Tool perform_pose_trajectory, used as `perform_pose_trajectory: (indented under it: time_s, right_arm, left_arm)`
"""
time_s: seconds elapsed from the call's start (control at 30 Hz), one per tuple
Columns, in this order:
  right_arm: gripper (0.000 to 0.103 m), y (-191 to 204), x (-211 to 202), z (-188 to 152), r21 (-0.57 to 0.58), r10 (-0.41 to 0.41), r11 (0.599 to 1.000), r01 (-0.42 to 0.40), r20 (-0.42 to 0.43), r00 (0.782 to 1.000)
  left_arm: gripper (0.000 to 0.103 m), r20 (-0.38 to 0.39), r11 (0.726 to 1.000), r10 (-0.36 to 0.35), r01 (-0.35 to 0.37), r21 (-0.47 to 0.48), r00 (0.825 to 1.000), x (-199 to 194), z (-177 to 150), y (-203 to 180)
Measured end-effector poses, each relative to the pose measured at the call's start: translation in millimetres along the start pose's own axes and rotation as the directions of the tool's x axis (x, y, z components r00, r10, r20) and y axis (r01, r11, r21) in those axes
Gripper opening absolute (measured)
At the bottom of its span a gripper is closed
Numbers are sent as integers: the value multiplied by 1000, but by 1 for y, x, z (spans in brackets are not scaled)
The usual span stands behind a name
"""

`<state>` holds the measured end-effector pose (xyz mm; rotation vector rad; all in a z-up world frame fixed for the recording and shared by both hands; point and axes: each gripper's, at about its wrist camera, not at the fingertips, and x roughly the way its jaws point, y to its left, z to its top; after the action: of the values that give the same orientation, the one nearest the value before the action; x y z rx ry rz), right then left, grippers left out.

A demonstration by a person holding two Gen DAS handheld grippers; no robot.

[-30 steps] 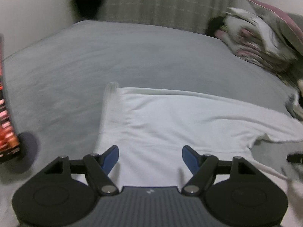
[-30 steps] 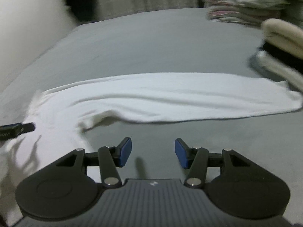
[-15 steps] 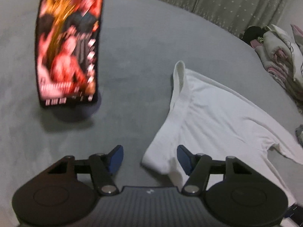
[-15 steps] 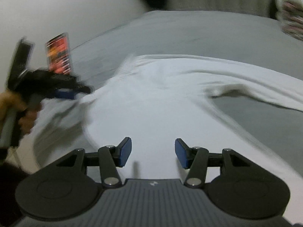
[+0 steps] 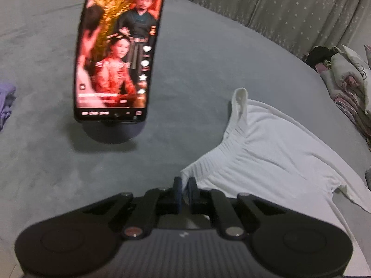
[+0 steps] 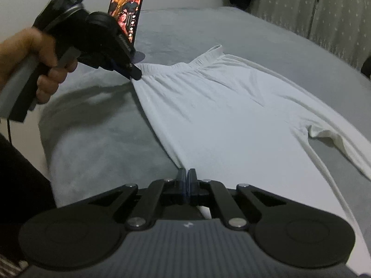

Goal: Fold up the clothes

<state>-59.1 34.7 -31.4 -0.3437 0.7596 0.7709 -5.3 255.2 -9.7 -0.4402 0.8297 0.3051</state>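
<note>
With both tongs pinched down, I've got two grips along one edge of the white pants (image 6: 231, 115), which lie spread flat on the grey bed (image 6: 97, 139). My left tongs (image 5: 184, 191) are closed on the waistband corner, cloth showing between the blue pads. My right tongs (image 6: 187, 185) are shut on the same side edge further down; from the right wrist view I see the left tongs (image 6: 135, 74) biting the gathered waistband.

Risks now. The left bite looks shallow, just the corner of the elastic, so I judge it could slip out if I lift fast or pull the two grips apart. Lifting unevenly would likely drag the far leg and bunch the crotch, where a small flap (image 6: 324, 134) is already turned up. That would give a crooked fold.

Bigger worry: the phone (image 5: 118, 46) stands upright on its round stand (image 5: 113, 132), near the waistband. Swinging the left side over could clip it and tip it onto the bed.

Reading labels: the phone plays a costume drama with caption text, too blurred to read. A small pale logo sits on each gripper body; no wording I can make out.
</note>
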Motion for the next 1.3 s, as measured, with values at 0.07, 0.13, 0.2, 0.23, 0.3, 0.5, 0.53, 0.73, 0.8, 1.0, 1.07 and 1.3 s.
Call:
perform_pose_trajectory:
  time_s: [0.07, 0.13, 0.2, 0.23, 0.3, 0.5, 0.53, 0.73, 0.8, 1.0, 1.07, 1.3]
  right_arm:
    - [1, -3, -1, 2, 31, 33, 999, -33, -12, 999]
    - [2, -5, 2, 2, 33, 32, 999, -31, -30, 999]
    - [3, -5, 6, 0, 22, 20, 1000, -20, -31, 999]
    - [5, -4, 6, 1, 18, 15, 1000, -14, -28, 1000]
    - [14, -4, 2, 2, 18, 14, 1000, -14, -24, 1000]
    - [47, -28, -21, 13, 112, 36, 993, -41, 45, 998]
    - [48, -36, -23, 15, 131, 19, 991, -27, 60, 998]
    - [48, -90, -20, 25, 250, -126, 963, 100, 88, 988]
    - [48, -107, -16, 30, 261, -181, 954, 151, 97, 979]
    - [48, -151, 4, 44, 258, -269, 937, 237, 96, 958]
    - [48, -165, 14, 46, 273, -270, 932, 237, 88, 959]
    - [48, -188, 39, 15, 343, -187, 924, 167, 28, 982]
  left_arm:
    - [6, -28, 1000, 8, -8, 7, 1000, 7, -2, 1]
    - [7, -29, 1000, 17, -17, 25, 999, 8, -3, -2]
    - [15, -18, 999, 26, -25, 46, 999, 6, -2, -7]
    - [19, -11, 998, 29, -29, 55, 1000, 4, -1, -9]
    - [38, 29, 996, 41, -43, 79, 999, -2, 1, -13]
    - [50, 215, 977, 44, -86, 193, 976, -22, 2, -37]
    - [50, 226, 976, 25, -73, 206, 974, -22, 3, -42]
    - [50, 177, 956, -110, 55, 290, 978, 12, 9, -82]
    - [50, 165, 944, -135, 77, 319, 977, 27, 12, -94]
    - [50, 133, 944, -136, 88, 318, 982, 65, 31, -109]
    - [50, 121, 949, -128, 87, 302, 984, 73, 36, -110]
    - [51, 97, 968, -109, 83, 235, 989, 83, 43, -107]
